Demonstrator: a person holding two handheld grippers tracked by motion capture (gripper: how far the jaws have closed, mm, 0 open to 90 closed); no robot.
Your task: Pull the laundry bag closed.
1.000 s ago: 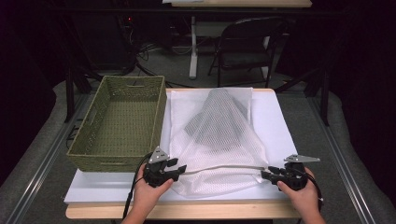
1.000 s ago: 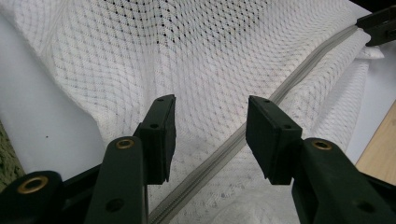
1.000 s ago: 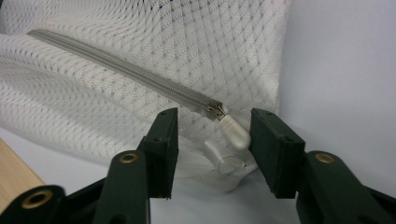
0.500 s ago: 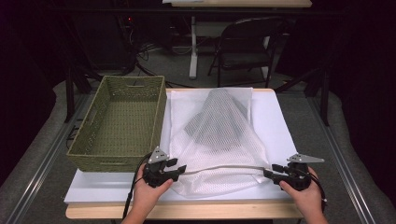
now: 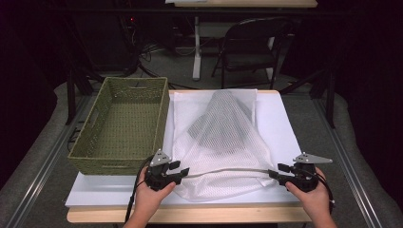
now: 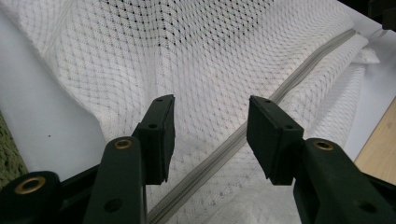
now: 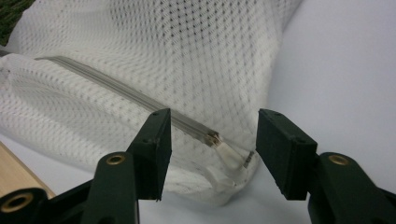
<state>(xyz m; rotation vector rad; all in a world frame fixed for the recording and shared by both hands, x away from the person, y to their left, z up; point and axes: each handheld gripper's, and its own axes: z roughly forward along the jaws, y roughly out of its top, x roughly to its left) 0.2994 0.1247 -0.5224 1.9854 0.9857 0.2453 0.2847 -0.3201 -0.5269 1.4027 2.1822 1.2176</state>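
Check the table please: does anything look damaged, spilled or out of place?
Nothing stands out. The white mesh bag lies on the table, its zipper intact, beside the empty green basket.

A bag and a basket are sitting side by side on a table.

The white mesh laundry bag (image 5: 223, 137) is lying on the white-topped wooden table (image 5: 285, 118), right of the green woven basket (image 5: 123, 126). The grey zipper (image 5: 228, 170) is running along the bag's near edge. A dark folding chair (image 5: 249, 45) is standing behind the table.
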